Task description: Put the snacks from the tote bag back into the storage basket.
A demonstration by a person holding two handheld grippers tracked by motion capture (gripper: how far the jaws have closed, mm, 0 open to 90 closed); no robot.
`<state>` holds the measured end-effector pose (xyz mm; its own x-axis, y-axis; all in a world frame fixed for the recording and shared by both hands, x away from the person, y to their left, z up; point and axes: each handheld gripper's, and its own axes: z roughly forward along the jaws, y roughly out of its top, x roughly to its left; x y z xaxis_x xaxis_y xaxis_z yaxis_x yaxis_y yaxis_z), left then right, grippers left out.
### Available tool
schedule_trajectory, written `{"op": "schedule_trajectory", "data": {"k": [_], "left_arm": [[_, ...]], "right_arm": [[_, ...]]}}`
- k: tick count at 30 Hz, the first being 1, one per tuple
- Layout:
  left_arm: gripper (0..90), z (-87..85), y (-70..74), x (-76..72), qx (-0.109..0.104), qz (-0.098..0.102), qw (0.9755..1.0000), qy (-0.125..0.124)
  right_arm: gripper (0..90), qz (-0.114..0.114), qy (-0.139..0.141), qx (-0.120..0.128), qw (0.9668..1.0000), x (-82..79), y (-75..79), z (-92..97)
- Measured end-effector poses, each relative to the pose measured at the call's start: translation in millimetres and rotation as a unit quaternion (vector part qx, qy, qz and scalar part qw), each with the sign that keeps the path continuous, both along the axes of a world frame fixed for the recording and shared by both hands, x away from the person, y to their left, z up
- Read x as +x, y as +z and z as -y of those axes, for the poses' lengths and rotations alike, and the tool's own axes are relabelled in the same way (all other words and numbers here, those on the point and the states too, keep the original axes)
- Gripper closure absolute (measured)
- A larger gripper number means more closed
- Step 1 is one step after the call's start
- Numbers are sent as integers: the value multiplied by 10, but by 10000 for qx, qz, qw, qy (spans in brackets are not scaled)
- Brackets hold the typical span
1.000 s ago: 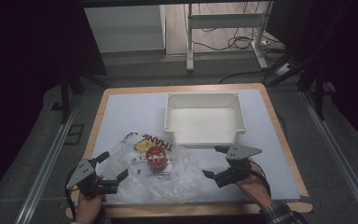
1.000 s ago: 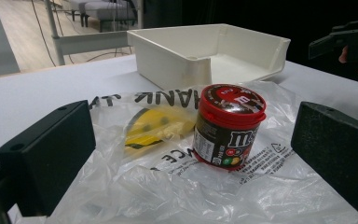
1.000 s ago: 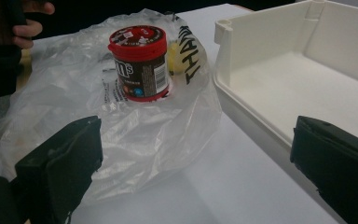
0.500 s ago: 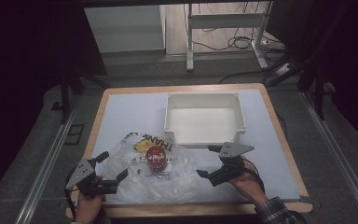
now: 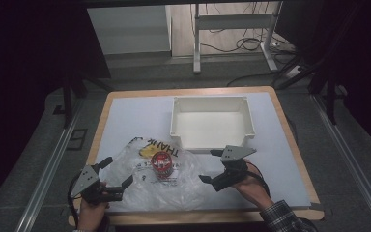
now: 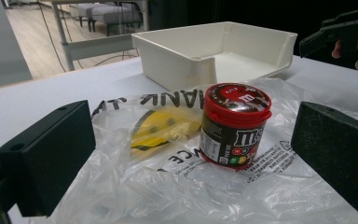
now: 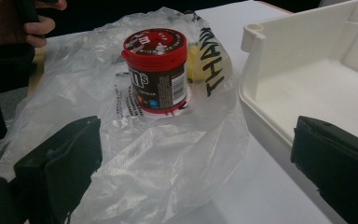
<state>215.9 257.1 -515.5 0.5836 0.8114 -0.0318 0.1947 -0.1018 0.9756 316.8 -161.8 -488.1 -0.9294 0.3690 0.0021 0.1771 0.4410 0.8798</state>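
Since the earlier frames, my right gripper (image 5: 213, 165) has slid leftward from beside the white bin (image 5: 212, 121) to the right edge of the clear plastic bag (image 5: 159, 183), while my left gripper (image 5: 118, 171) shows no shift at the bag's left edge. Both sets of jaws stand wide apart and hold nothing. I record the red-lidded M&M's candy jar (image 5: 162, 164) standing upright on the bag, between the two grippers and just in front of the bin.
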Motion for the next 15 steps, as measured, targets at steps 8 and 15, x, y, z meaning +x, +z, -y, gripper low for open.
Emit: {"op": "schedule_trajectory", "data": {"k": [8, 15], "left_arm": [[0, -4, 0, 1, 14, -15, 10000, 34], [0, -5, -1, 2, -1, -21, 10000, 34]], "right_arm": [[26, -90, 137, -112, 9998, 43, -23, -117], [26, -113, 241, -155, 9995, 57, -26, -224]]}}
